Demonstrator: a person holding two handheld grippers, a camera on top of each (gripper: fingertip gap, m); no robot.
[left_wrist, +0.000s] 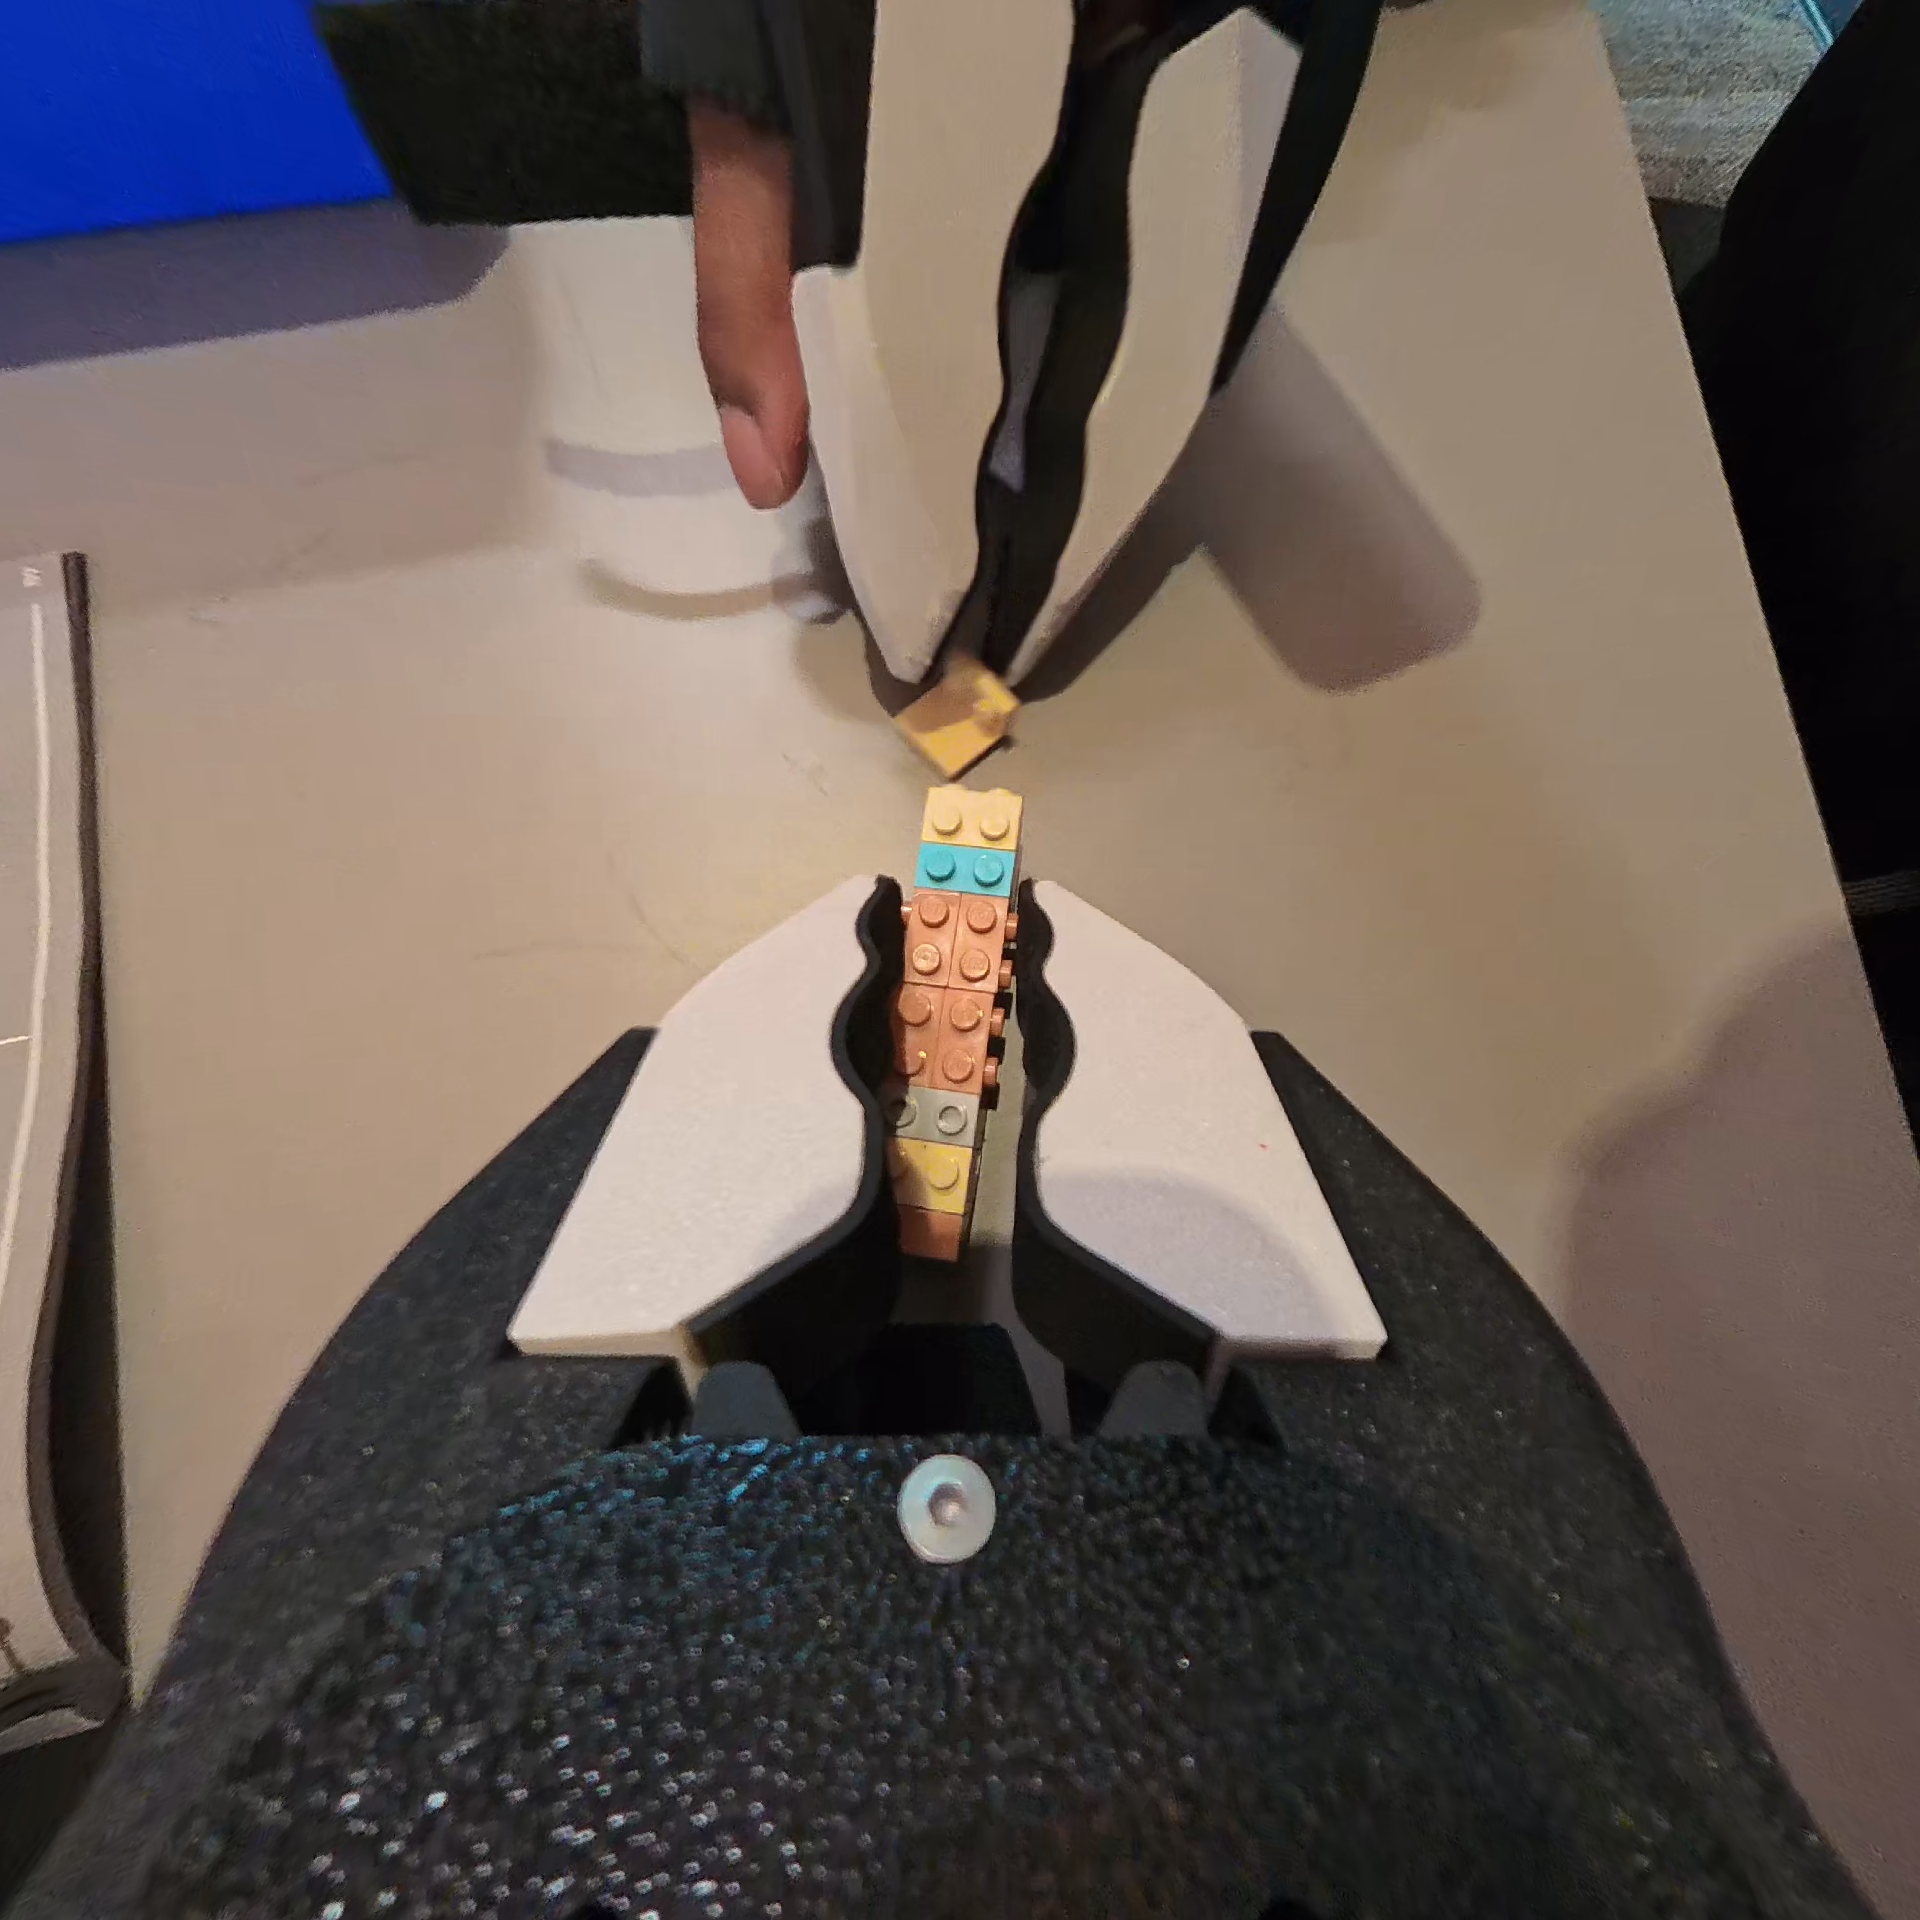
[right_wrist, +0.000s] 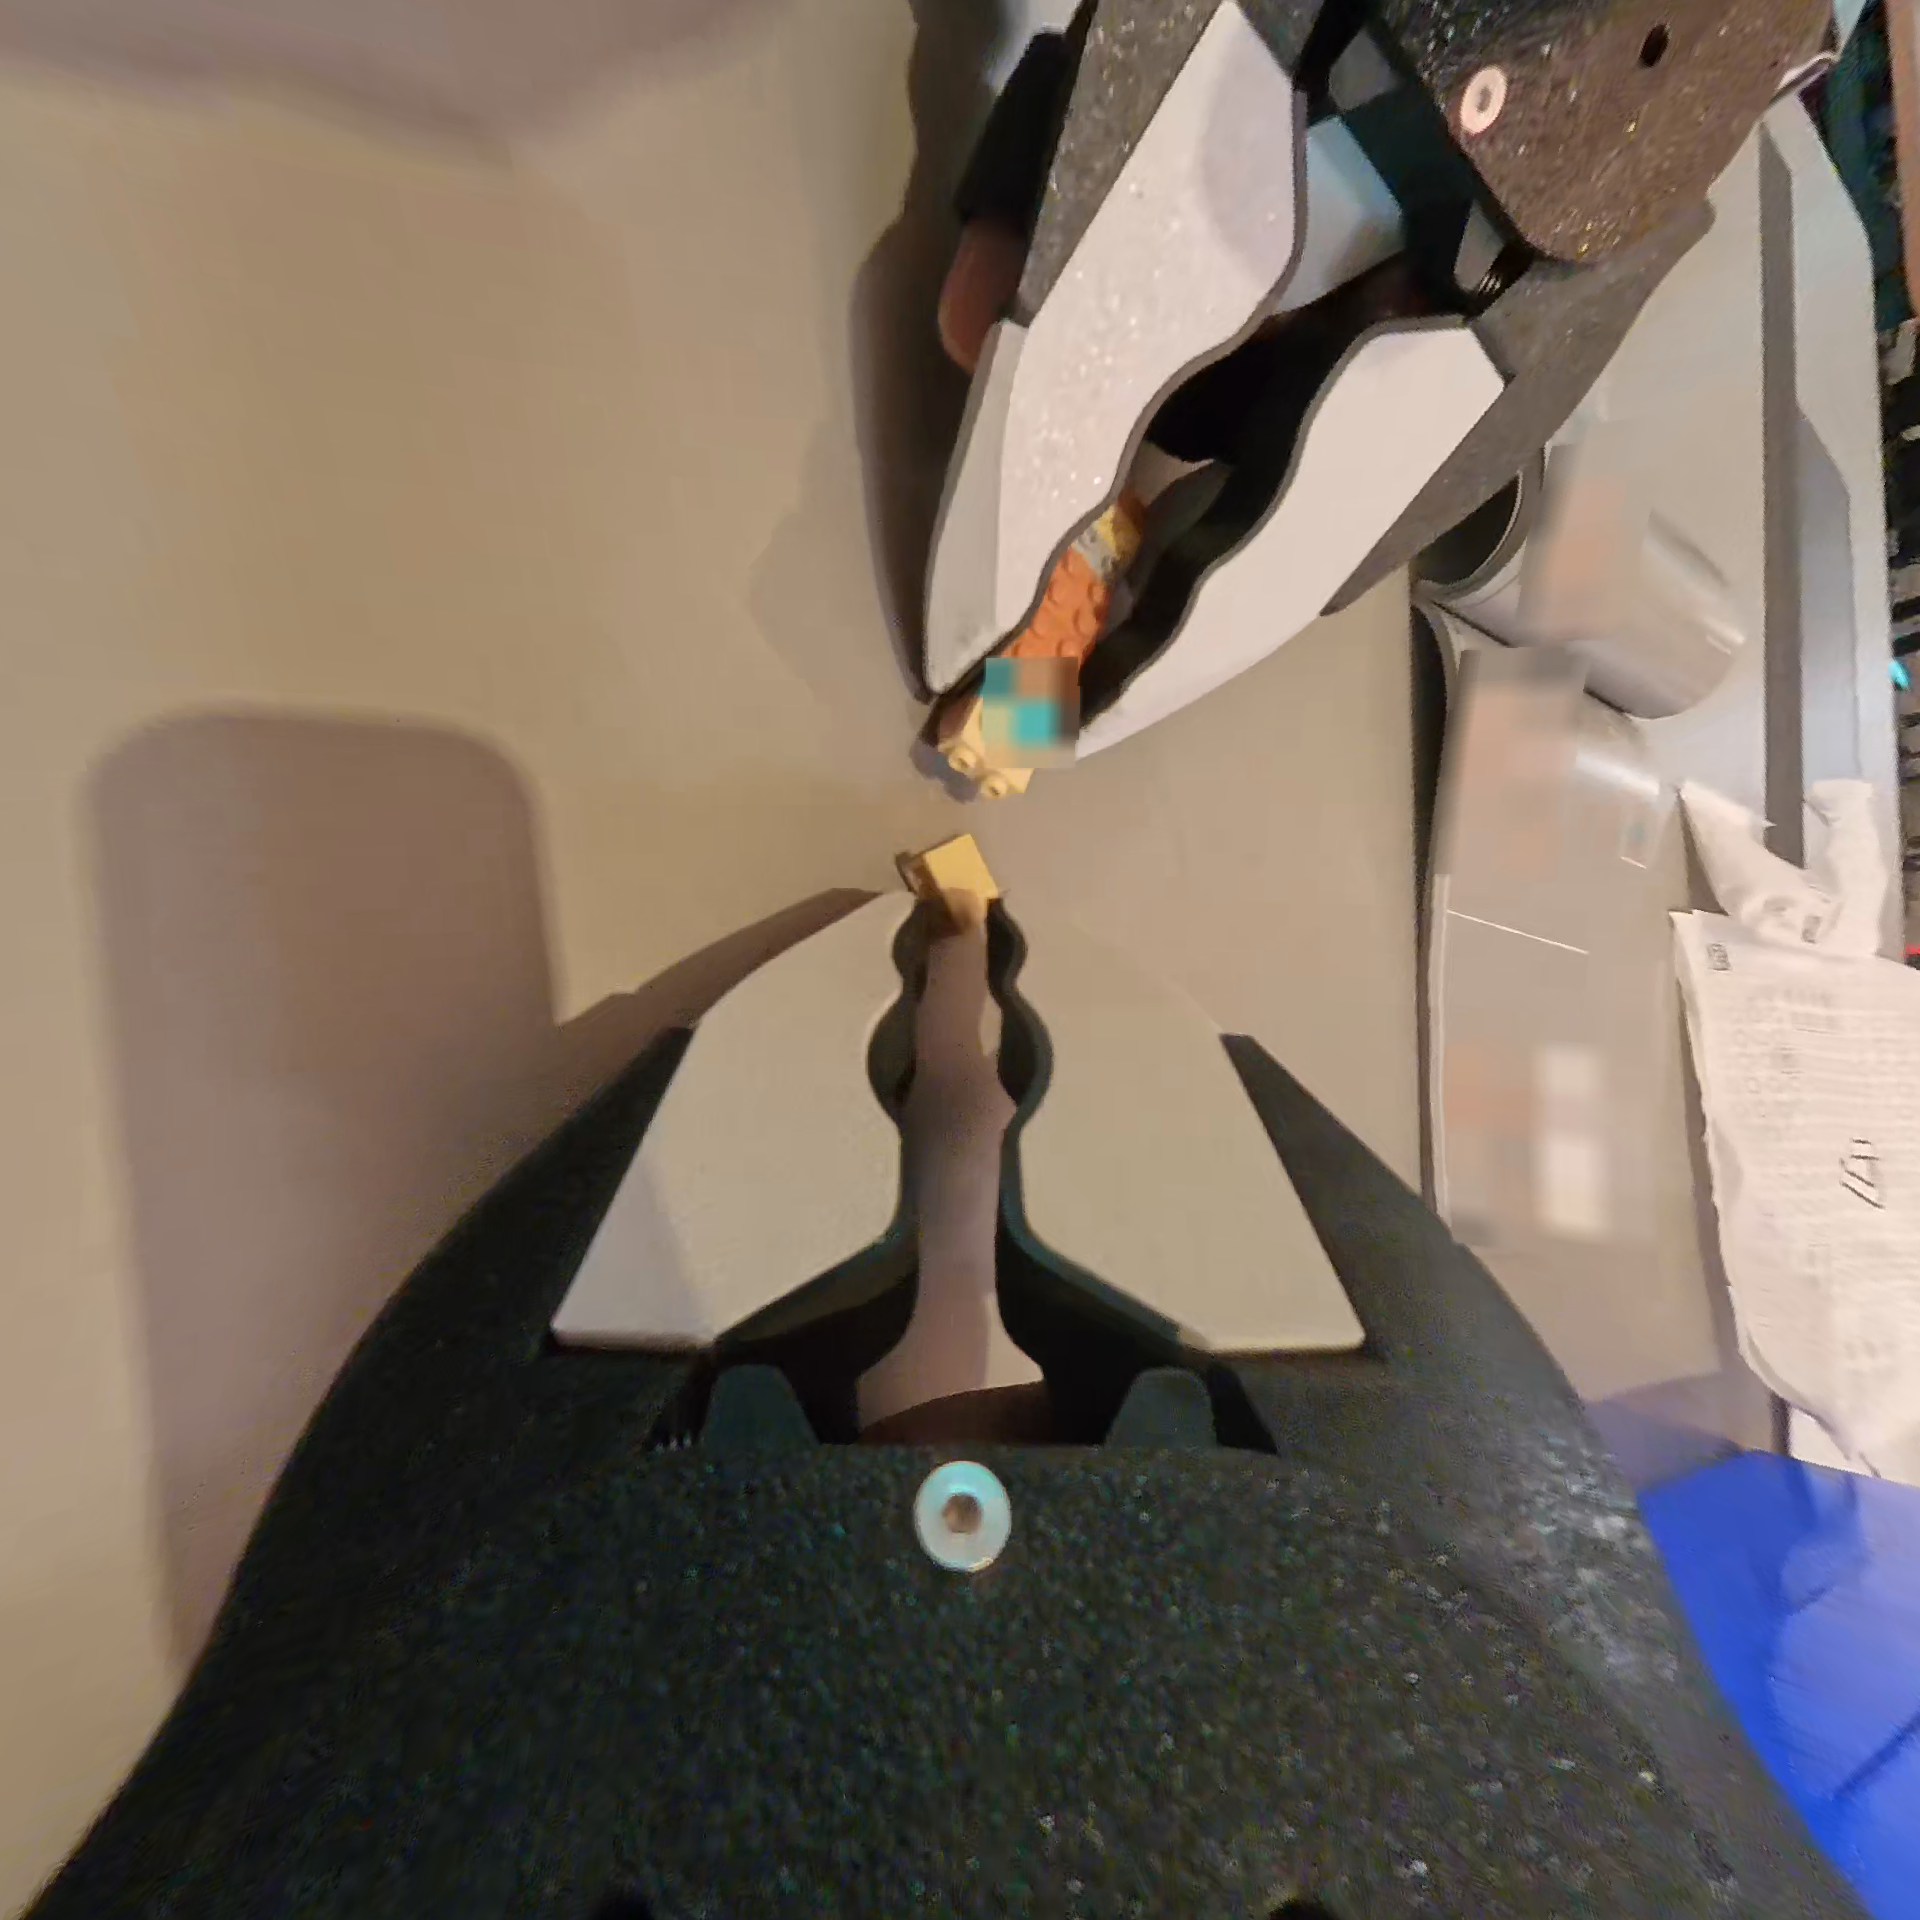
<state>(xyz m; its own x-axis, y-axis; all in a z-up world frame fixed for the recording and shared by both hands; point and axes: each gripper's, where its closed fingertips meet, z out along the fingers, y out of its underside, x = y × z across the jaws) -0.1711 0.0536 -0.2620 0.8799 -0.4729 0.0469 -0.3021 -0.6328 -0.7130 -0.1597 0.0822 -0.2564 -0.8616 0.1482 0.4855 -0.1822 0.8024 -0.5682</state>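
The left tool (left_wrist: 958, 914) has a rough, speckled black body with matt, finely grained pale-grey finger shells (left_wrist: 748, 1101) and a shiny metal washer (left_wrist: 945, 1509). The studded brick strip (left_wrist: 958, 997) it grips is smooth, slightly glossy plastic, as is the small tan brick (right_wrist: 951, 873) at the right tool's (right_wrist: 954, 914) tips. The beige tabletop (left_wrist: 416, 883) looks smooth and matt. Crumpled white paper (right_wrist: 1808, 1195) lies at the edge.

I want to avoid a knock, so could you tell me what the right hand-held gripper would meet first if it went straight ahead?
Probably the cream end of the brick strip held by the left hand-held gripper; depth is uncertain.
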